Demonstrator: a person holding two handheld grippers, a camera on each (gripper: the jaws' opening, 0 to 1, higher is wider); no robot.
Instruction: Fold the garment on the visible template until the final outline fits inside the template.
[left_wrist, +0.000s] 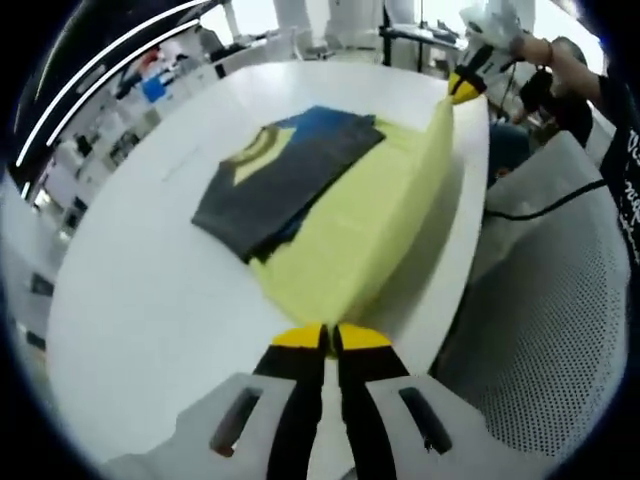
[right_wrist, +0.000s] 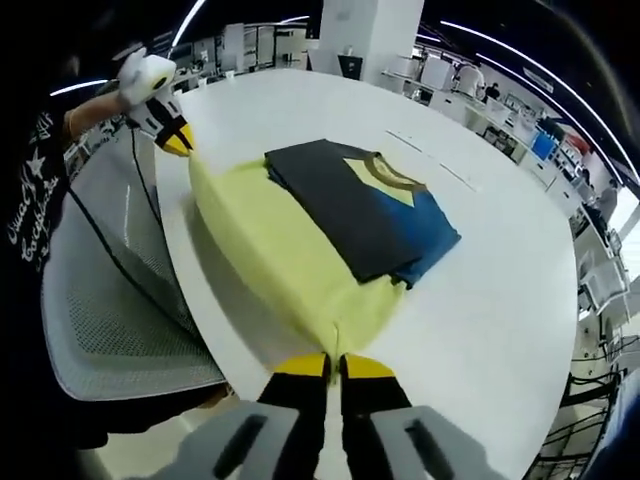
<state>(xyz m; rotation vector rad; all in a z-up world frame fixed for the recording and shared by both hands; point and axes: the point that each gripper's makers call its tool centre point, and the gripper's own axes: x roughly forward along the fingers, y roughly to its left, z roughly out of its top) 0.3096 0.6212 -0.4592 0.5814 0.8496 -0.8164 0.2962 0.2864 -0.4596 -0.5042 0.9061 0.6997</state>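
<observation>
Your left gripper and right gripper each pinch 1 corner of the pale yellow cloth garment, lifted at frame centre beside the dark folded panel. Uneven tension risks dragging that panel askew across the white round table.

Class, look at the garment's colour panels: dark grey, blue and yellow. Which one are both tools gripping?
The yellow panel: the left tool and right tool each pinch its lifted edge. The dark grey panel and blue panel lie flat, ungripped.
</observation>
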